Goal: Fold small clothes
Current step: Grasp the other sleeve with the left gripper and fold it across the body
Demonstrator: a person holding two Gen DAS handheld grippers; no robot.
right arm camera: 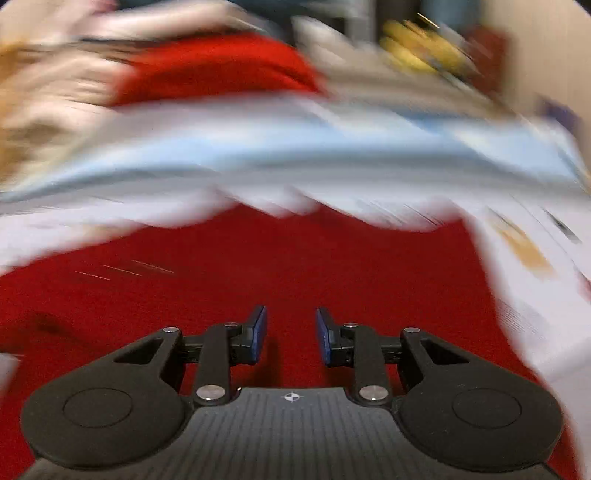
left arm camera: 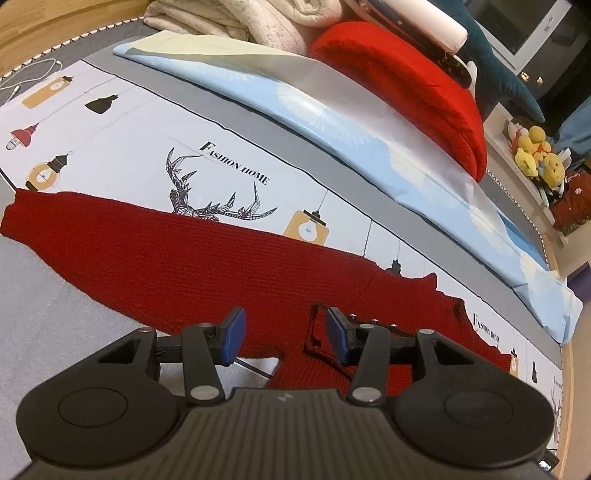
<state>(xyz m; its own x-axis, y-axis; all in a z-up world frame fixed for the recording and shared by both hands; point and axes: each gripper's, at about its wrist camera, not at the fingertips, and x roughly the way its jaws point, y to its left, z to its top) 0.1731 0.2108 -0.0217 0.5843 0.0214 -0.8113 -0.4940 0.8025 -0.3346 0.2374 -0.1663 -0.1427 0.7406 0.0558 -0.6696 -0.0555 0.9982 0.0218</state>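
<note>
The dark red sweater (left arm camera: 207, 266) lies flat on a white sheet (left arm camera: 122, 133) with lamp pictures, a deer drawing and the words "FASHION HOME". The left claw's own body hides the near edge of the sweater. One end of the sweater reaches far to the left, and a bumpy edge runs off to the right. In the right wrist view almost everything is smeared and blurry. There the sweater (right arm camera: 295, 258) is just a big red patch, and the things behind it are only streaks of color.

Behind the sheet is a gray strip, then a light blue folded cloth (left arm camera: 332, 122). A bright red knit thing (left arm camera: 402, 85) sits on top of that, next to a pile of cream blankets (left arm camera: 236, 22). Yellow toy ducks (left arm camera: 539, 155) sit on a shelf at the far right. A white cord (left arm camera: 33, 72) lies at the far left.

The left claw (left arm camera: 286, 332) is wide open over the sweater and holds nothing. Its right finger is close beside a small dark tag on the knit. The right claw (right arm camera: 291, 334) is open too, a bit less wide, with nothing between its blue pads (right arm camera: 258, 328). It is right above the red knit.
</note>
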